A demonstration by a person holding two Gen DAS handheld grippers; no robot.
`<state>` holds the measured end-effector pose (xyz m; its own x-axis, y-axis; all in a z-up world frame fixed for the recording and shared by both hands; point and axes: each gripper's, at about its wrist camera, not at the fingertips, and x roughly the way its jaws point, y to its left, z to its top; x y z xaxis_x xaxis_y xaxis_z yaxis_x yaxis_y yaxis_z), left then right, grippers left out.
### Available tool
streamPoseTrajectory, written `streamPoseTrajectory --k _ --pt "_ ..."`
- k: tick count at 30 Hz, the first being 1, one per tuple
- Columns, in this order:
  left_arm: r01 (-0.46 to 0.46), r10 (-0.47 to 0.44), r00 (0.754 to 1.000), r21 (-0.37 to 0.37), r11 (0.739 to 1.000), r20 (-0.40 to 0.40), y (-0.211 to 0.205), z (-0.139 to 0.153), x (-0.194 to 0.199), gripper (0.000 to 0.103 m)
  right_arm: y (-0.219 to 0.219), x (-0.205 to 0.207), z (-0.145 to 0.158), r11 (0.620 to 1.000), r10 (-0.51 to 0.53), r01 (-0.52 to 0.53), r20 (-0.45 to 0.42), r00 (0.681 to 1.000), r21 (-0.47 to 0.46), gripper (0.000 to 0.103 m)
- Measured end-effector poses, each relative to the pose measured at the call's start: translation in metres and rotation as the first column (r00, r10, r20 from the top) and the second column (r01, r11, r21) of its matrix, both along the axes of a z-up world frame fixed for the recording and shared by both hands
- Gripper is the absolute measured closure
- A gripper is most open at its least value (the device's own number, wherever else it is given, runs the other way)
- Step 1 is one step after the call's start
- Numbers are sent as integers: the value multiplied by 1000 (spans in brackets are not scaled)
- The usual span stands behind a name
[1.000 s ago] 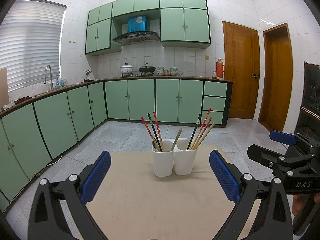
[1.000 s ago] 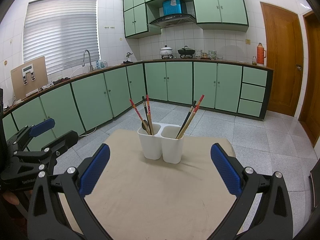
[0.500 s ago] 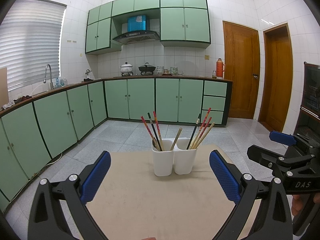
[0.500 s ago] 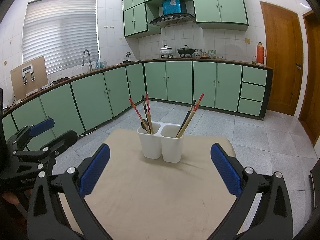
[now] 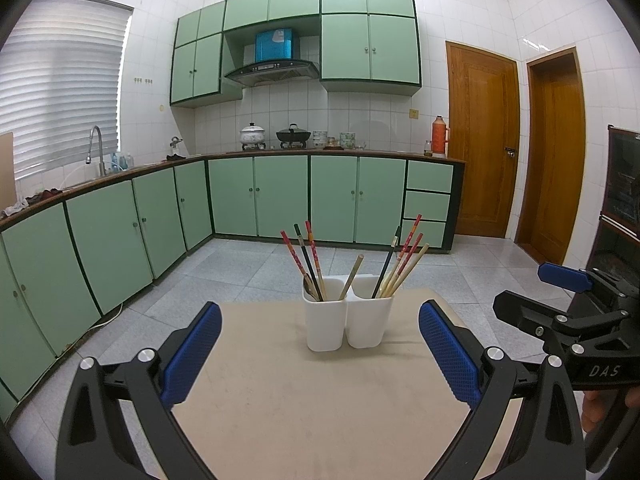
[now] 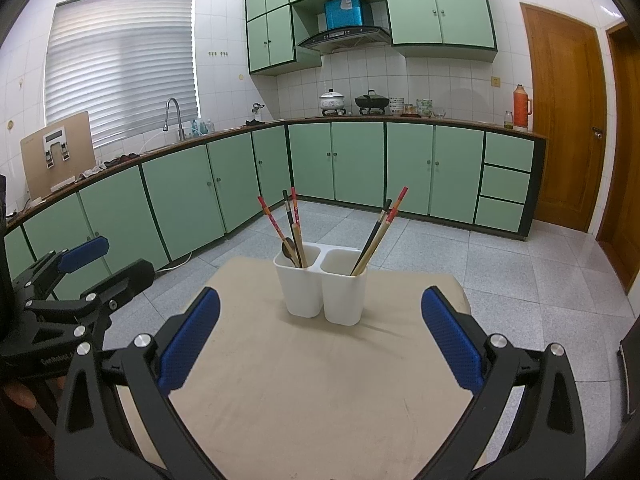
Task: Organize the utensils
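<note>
On the beige table (image 5: pixel 320 420), toward its far edge, two white holders stand touching. Both grippers, left gripper (image 5: pixel 320 360) and right gripper (image 6: pixel 320 344), are spread wide, empty, well short of them. Risk: holders look light and top-heavy; tugging one slanted stick could tip a holder or drag its neighbours out. Left holder (image 6: pixel 300 288): spoon (image 6: pixel 287 249), dark and red-patterned chopsticks, a tan stick. Right holder (image 6: pixel 344 296): mixed red, dark and pale chopsticks (image 5: pixel 400 268); sorting apparently unfinished.

Green cabinets (image 5: pixel 280 196), white tiled walls (image 5: pixel 152 92), wooden doors (image 5: pixel 482 140), blinds (image 6: pixel 120 64).
</note>
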<state>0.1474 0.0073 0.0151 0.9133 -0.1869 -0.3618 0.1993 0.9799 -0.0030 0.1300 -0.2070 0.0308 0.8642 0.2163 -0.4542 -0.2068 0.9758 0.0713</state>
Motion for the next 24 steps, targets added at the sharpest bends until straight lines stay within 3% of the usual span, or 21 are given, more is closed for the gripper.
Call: streamPoseTrajectory --k 24 --pt "0 0 1000 -2 1000 -7 -1 -3 -1 6 -1 -1 -6 1000 -8 8 -4 1000 0 5"
